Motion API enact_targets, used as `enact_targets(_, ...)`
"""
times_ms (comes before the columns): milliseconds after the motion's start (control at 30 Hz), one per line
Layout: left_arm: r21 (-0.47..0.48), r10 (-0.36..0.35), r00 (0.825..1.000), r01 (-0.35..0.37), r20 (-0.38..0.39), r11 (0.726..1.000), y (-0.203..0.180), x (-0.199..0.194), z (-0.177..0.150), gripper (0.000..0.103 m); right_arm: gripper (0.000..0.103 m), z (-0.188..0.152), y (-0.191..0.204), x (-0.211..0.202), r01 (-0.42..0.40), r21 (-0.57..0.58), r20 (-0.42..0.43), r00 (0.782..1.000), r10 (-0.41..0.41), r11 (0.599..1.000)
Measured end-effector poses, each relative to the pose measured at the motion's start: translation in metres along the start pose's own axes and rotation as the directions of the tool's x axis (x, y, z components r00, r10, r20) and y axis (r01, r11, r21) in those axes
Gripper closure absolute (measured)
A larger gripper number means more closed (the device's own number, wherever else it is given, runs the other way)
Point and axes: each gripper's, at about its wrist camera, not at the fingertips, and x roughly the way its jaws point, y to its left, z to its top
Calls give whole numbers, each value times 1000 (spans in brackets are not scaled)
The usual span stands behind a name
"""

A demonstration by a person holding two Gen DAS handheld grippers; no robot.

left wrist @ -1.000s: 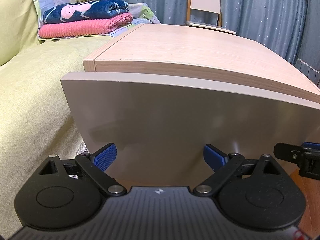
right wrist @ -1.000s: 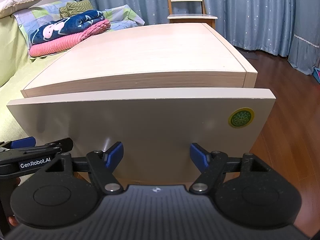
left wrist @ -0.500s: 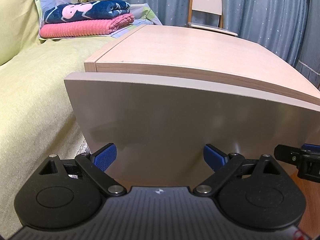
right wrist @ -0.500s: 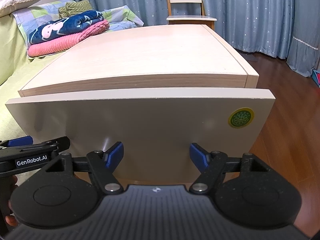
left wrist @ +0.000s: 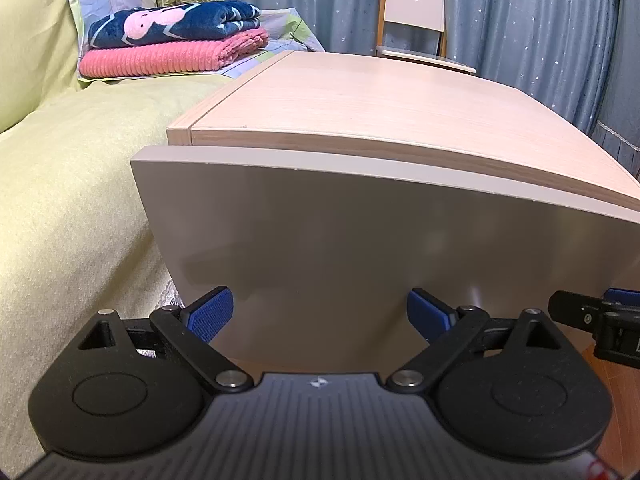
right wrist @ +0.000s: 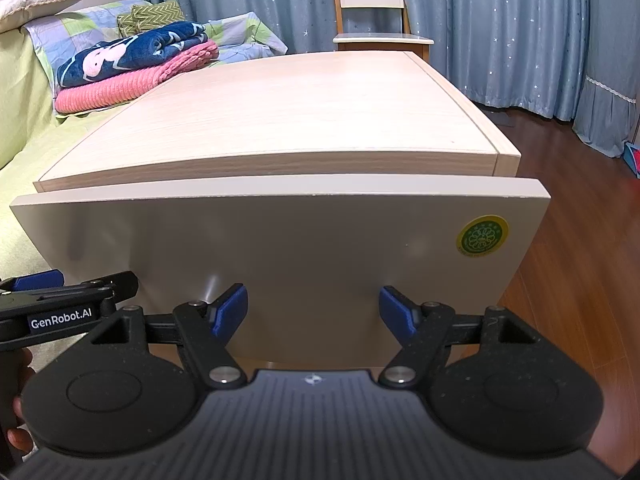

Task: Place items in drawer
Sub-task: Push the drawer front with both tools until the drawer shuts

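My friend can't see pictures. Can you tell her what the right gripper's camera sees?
An open right hand-held gripper with blue fingertips faces the pale drawer front of a wooden bedside cabinet. A round green sticker sits near the front's right edge. Folded blankets lie on a bed behind, and the left hand-held gripper pokes in at the left.

Home bedroom — bed (left wrist: 60, 184), folded blankets (left wrist: 172, 46), curtains (right wrist: 500, 32)

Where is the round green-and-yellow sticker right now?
In the right wrist view, the round green-and-yellow sticker sits on the pale drawer front, near its upper right corner.
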Motion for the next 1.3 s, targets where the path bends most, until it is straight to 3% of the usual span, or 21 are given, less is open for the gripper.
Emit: enact_targets(1300, -11, -1, 1000, 2, 13, 1000, -4, 8, 9, 8, 32, 8, 2, 10, 15, 17, 7, 1000, -15, 1000)
